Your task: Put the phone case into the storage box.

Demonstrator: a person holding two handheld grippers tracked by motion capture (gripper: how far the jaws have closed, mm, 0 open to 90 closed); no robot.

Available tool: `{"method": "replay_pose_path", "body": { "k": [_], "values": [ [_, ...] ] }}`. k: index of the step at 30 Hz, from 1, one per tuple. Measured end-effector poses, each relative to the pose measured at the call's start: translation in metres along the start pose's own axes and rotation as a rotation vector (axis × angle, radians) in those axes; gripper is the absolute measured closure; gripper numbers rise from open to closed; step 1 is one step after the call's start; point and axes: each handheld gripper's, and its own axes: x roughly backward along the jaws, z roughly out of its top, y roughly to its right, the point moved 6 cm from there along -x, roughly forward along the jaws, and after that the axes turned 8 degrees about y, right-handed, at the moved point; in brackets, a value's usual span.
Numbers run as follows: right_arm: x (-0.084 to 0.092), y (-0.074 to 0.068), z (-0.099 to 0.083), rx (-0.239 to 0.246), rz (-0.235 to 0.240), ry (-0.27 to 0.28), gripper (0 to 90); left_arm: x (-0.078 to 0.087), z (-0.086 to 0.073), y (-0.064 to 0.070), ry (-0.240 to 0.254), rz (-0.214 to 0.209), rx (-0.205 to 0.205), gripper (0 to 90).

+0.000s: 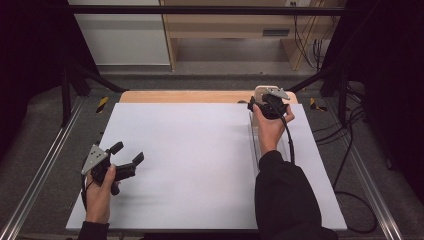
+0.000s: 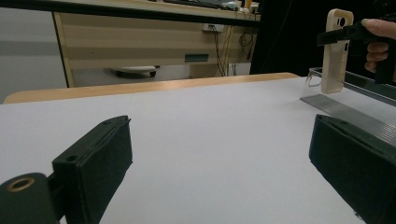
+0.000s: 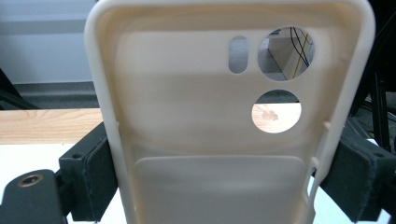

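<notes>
From above, the right tongs (image 1: 268, 101) clamp a cream phone case (image 1: 263, 92) at the table's (image 1: 200, 150) far right edge. The left tongs (image 1: 128, 154) hover wide near the front left. In the left gripper view the case (image 2: 337, 51) stands upright over a clear tray (image 2: 355, 100). In the right gripper view the case (image 3: 224, 130) bears no readable writing.

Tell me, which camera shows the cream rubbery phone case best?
The right gripper view: the cream rubbery phone case looms close, cut-outs clear, clamped between black jaws. The left gripper view shows it small, upright and far; the high view, just its top.
</notes>
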Motion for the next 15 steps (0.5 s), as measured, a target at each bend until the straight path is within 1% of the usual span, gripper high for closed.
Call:
{"method": "replay_pose_path", "body": {
  "k": [6, 15],
  "values": [
    [-0.0011, 0.0004, 0.0006, -0.021, -0.008, 0.011, 11.3, 0.0002, 0.0006, 0.0001, 0.002, -0.001, -0.002, 5.7],
    [-0.0021, 0.0002, -0.0005, -0.012, -0.011, 0.012, 11.3, 0.0003, 0.0010, 0.0004, 0.002, -0.003, -0.002, 5.7]
  ]
}}
